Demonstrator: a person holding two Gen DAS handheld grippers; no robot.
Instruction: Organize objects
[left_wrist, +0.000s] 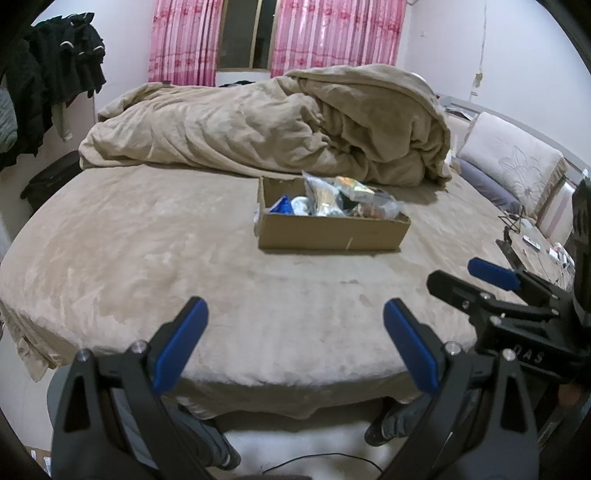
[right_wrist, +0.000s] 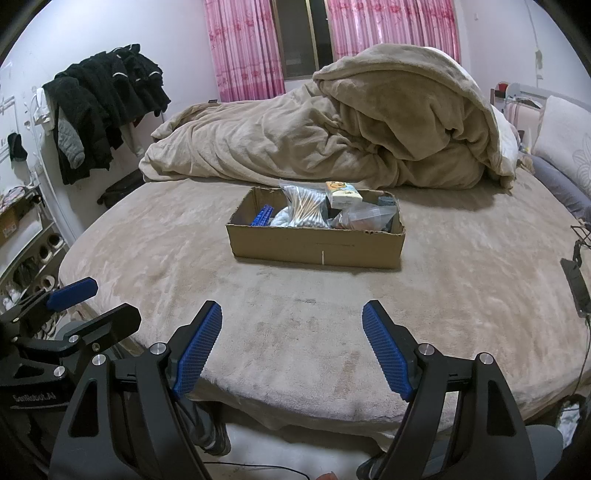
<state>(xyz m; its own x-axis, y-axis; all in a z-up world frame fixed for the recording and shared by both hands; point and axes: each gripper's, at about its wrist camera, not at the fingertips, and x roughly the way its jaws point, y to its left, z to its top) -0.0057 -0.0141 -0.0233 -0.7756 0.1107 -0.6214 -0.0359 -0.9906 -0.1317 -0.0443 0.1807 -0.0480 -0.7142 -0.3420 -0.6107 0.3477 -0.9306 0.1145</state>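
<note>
A shallow cardboard box sits mid-bed on a beige sheet, also in the left wrist view. It holds a bag of cotton swabs, a small tissue pack, a blue item, a clear zip bag and other small things. My left gripper is open and empty above the bed's near edge. My right gripper is open and empty beside it, also seen at the right of the left wrist view. Both are well short of the box.
A bunched beige duvet lies behind the box. Pillows are at the right. Dark clothes hang on the left wall. A phone on a stand is at the bed's right edge. Pink curtains hang at the back.
</note>
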